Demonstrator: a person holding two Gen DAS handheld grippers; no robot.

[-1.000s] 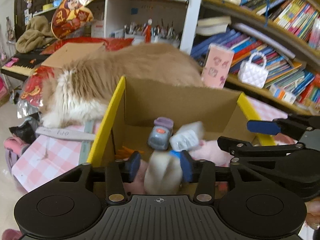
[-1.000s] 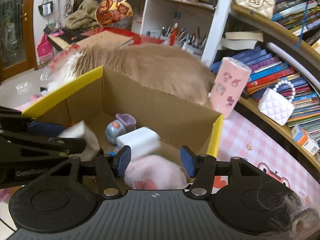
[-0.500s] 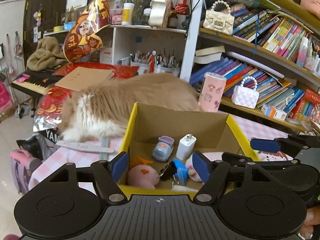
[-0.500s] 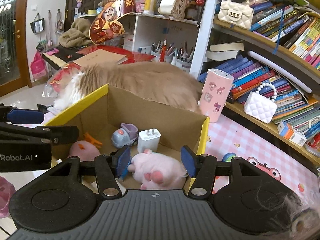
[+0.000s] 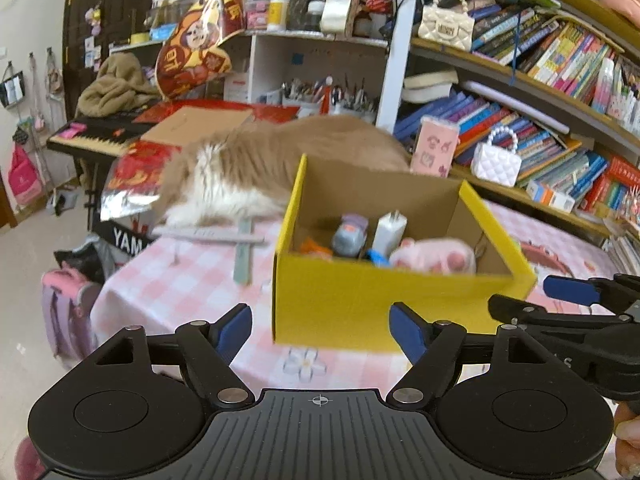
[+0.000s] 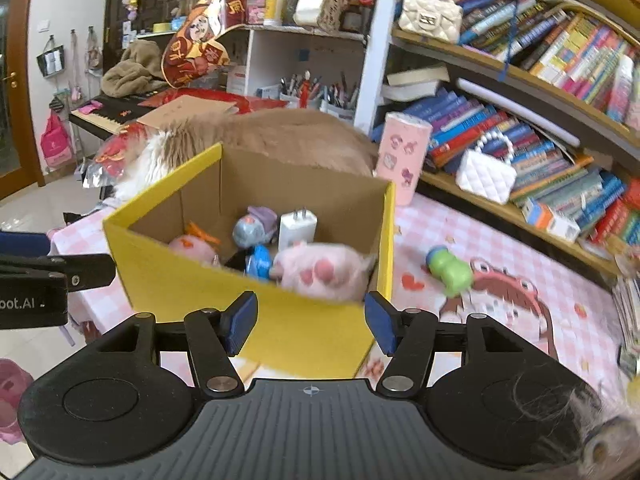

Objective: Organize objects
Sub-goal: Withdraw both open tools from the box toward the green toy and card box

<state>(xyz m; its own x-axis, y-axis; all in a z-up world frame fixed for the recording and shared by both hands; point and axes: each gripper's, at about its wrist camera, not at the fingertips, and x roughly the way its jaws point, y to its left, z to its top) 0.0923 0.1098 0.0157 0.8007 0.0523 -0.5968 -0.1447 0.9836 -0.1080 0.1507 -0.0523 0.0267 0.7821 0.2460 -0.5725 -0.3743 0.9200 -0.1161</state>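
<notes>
Checked tablecloth (image 5: 188, 276) — yellow box (image 5: 344, 300) — toys

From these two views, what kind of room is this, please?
Probably a lived-in home study or child's room: crowded bookshelves, a keyboard piano, and a checked pink tablecloth with a yellow box of toys.

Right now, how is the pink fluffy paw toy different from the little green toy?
The pink plush paw lies inside the yellow cardboard box, while the green toy lies outside it on the pink checked tablecloth. The pink plush paw is fluffy with darker pink pads; the green toy looks smooth and has a blue end. The pink plush paw looks bigger than the green toy. Neither is held, and both look like toys.
</notes>
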